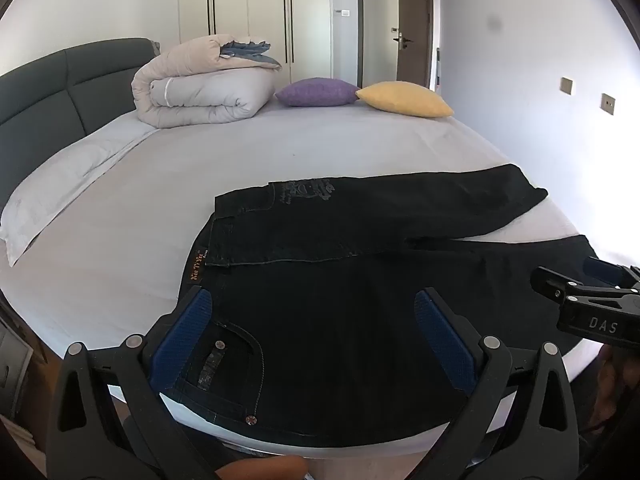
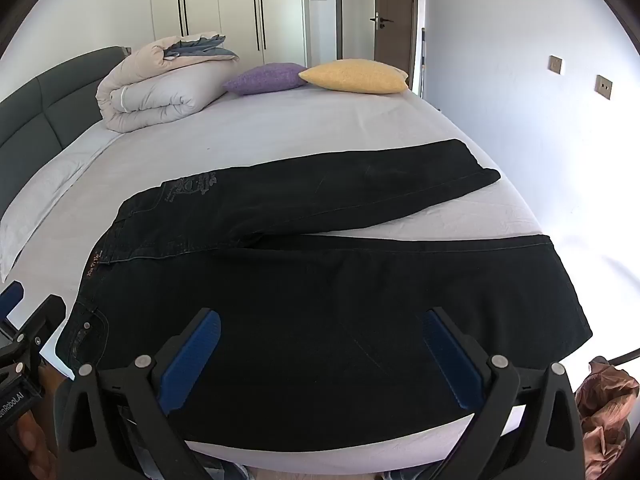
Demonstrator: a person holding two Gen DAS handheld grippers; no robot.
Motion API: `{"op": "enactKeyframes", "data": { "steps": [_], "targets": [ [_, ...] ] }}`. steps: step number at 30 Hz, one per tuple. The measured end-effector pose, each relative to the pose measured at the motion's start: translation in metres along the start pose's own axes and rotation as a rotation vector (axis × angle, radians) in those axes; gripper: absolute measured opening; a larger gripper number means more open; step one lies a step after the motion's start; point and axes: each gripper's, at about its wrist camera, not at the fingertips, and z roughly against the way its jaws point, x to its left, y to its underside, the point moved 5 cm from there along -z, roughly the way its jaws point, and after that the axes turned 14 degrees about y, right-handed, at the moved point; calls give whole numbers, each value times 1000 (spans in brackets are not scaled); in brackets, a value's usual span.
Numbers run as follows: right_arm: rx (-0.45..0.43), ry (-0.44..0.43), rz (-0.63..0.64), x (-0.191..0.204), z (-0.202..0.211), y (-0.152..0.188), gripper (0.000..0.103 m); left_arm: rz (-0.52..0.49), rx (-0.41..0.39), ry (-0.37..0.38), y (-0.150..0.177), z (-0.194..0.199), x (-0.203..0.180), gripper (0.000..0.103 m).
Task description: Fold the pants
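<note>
Black jeans (image 1: 340,280) (image 2: 320,280) lie spread flat on the bed near its front edge, waistband to the left, both legs running right and parted in a V. My left gripper (image 1: 312,304) hovers open over the waist and front pocket, blue pads wide apart with nothing between them. My right gripper (image 2: 324,320) stands open above the near leg's thigh, also holding nothing. In the left wrist view the right gripper (image 1: 592,304) shows at the right edge. The left gripper (image 2: 20,320) shows at the left edge of the right wrist view.
The bed's lilac sheet (image 1: 240,152) stretches back to a rolled duvet (image 1: 200,88), a purple cushion (image 1: 316,92) and a yellow cushion (image 1: 404,98). A grey headboard (image 1: 60,88) and a pillow (image 1: 60,184) lie left. Brown cloth (image 2: 604,412) lies off the bed at right.
</note>
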Motion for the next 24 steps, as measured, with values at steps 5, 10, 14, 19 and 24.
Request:
{"op": "enactKeyframes", "data": {
  "steps": [5, 10, 14, 19, 24],
  "targets": [
    [0, 3, 2, 0, 0, 0, 103, 12, -12, 7, -2, 1, 6, 103],
    [1, 2, 1, 1, 0, 1, 103, 6, -12, 2, 0, 4, 0, 103],
    [1, 2, 2, 1, -1, 1, 103, 18, -10, -7, -3, 4, 2, 103],
    [1, 2, 1, 2, -1, 1, 103, 24, -12, -14, -4, -1, 2, 103],
    [3, 1, 2, 3, -1, 2, 103, 26, -12, -16, -2, -4, 2, 103]
  ]
}}
